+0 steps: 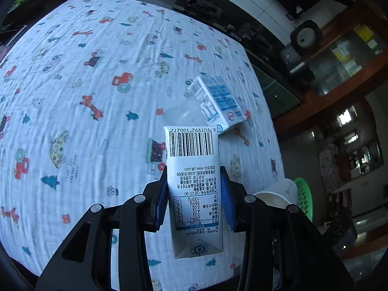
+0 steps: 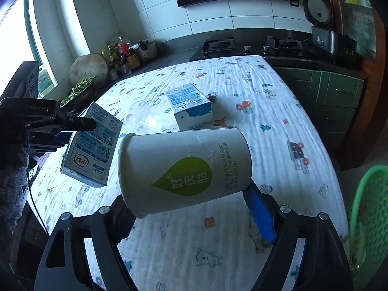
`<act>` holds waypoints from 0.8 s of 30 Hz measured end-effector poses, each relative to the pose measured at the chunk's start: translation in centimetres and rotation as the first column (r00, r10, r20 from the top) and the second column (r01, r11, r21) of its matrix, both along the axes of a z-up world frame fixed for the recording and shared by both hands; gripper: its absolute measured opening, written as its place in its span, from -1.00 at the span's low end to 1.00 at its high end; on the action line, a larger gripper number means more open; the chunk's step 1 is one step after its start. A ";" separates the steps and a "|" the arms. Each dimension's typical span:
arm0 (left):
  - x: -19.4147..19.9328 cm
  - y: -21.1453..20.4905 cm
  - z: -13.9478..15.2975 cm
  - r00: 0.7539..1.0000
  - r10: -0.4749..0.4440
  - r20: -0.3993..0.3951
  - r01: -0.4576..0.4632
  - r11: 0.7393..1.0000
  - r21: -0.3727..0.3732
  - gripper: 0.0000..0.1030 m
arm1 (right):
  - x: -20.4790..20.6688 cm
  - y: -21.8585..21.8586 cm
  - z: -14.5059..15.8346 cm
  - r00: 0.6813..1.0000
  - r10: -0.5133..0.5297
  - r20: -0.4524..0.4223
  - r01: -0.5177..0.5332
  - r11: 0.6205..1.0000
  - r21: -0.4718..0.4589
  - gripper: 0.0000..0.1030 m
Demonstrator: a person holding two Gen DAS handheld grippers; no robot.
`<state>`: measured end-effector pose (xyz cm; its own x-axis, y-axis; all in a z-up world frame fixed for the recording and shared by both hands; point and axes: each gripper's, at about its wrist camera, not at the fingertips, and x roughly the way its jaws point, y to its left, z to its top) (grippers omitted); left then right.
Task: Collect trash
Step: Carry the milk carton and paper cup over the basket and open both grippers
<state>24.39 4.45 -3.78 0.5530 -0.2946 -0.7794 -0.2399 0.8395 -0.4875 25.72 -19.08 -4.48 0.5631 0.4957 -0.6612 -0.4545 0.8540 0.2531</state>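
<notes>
My left gripper is shut on a white milk carton with a barcode and holds it above the table; the same carton and the left gripper show at the left of the right wrist view. My right gripper is shut on a white paper cup with a green drop logo, held on its side above the table; the cup also shows in the left wrist view. A second milk carton lies on the tablecloth beside a clear plastic cup.
The table has a white cloth with cartoon prints. A green mesh basket stands off the table's right side. A gas hob, a rice cooker and bottles line the counter behind.
</notes>
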 end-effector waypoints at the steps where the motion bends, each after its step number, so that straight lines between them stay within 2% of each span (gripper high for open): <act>1: -0.2 -0.7 0.1 1.000 -0.017 0.004 0.017 1.000 -0.001 -0.26 | -0.5 -0.8 0.1 1.000 -0.019 0.002 0.019 1.000 0.009 0.52; 7: -0.3 -5.8 1.6 0.991 -0.130 0.032 0.131 0.991 -0.012 -0.26 | -2.8 -6.1 0.6 0.988 -0.150 0.021 0.150 0.989 0.019 0.52; 10: 0.1 -8.9 2.3 0.980 -0.195 0.043 0.196 0.980 -0.017 -0.26 | -3.7 -9.8 0.6 0.970 -0.240 0.023 0.240 0.971 0.013 0.52; 17: 1.2 -16.4 2.8 0.936 -0.347 0.055 0.348 0.937 -0.021 -0.26 | -5.0 -19.4 -0.2 0.890 -0.455 0.025 0.455 0.889 -0.052 0.52; 24: 2.9 -24.0 2.5 0.876 -0.477 0.067 0.479 0.878 -0.008 -0.26 | -5.5 -26.4 -2.9 0.808 -0.588 -0.033 0.585 0.807 -0.082 0.52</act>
<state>27.25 -19.53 -1.32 0.3864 -0.5528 -0.7383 0.2188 0.8326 -0.5089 20.25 -45.46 -7.42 0.6951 0.0373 -0.7179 0.1510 0.9688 0.1966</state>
